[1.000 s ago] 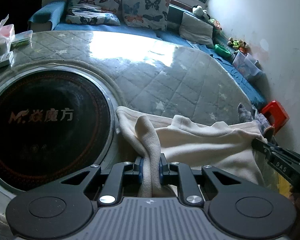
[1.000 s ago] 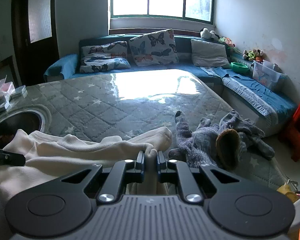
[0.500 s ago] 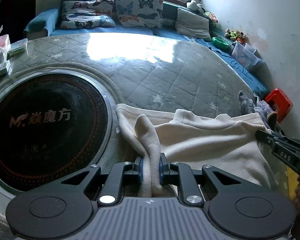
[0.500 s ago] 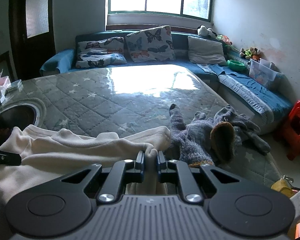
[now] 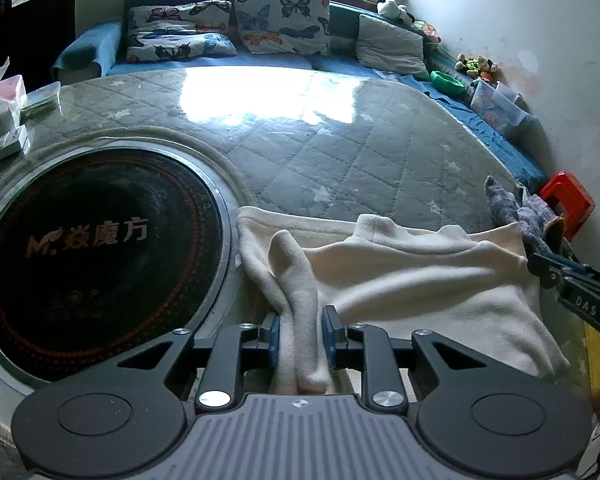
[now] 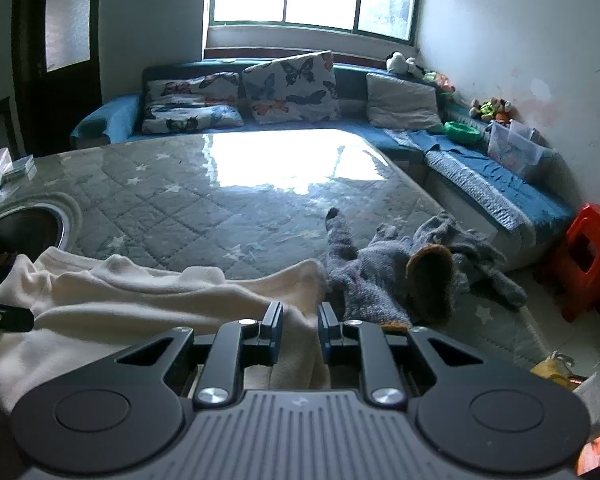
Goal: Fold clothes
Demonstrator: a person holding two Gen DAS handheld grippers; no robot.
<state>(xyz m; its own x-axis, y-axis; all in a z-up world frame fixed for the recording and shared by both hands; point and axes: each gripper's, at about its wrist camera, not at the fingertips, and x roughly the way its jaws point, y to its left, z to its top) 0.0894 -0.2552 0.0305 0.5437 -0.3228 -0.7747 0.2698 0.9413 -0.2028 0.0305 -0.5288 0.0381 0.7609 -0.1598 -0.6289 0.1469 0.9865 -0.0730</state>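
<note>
A cream fleece garment (image 5: 412, 280) is being held at two places along its near edge, above a table covered by a grey quilted cloth with pale stars (image 5: 340, 152). In the left wrist view, a bunched fold of the fleece is being pinched between the blue pads of the left gripper (image 5: 300, 330), whose jaws are drawn in against the fabric on both sides; the fold is rising past the fingertips as a rounded lobe. In the right wrist view, the opposite end of the garment (image 6: 148, 300) is being gripped by the right gripper (image 6: 299, 326), its jaws likewise closed onto the cloth that is passing between them. The fabric between the two grippers is being kept loosely stretched, with its far edge resting on the quilted cloth (image 6: 188, 208). A round black induction cooktop (image 5: 92, 248) with a metal rim and printed Chinese characters is being shown set into the table just left of the garment. A grey knitted garment (image 6: 400, 276) with a brown lining is lying crumpled beside the right end of the fleece, near the table edge. A blue sofa (image 6: 480, 184) bearing butterfly-print cushions (image 6: 292, 88) is being seen behind the table, a red plastic stool (image 6: 588, 256) at the far right, and small boxes (image 5: 4, 120) at the table's left edge.
</note>
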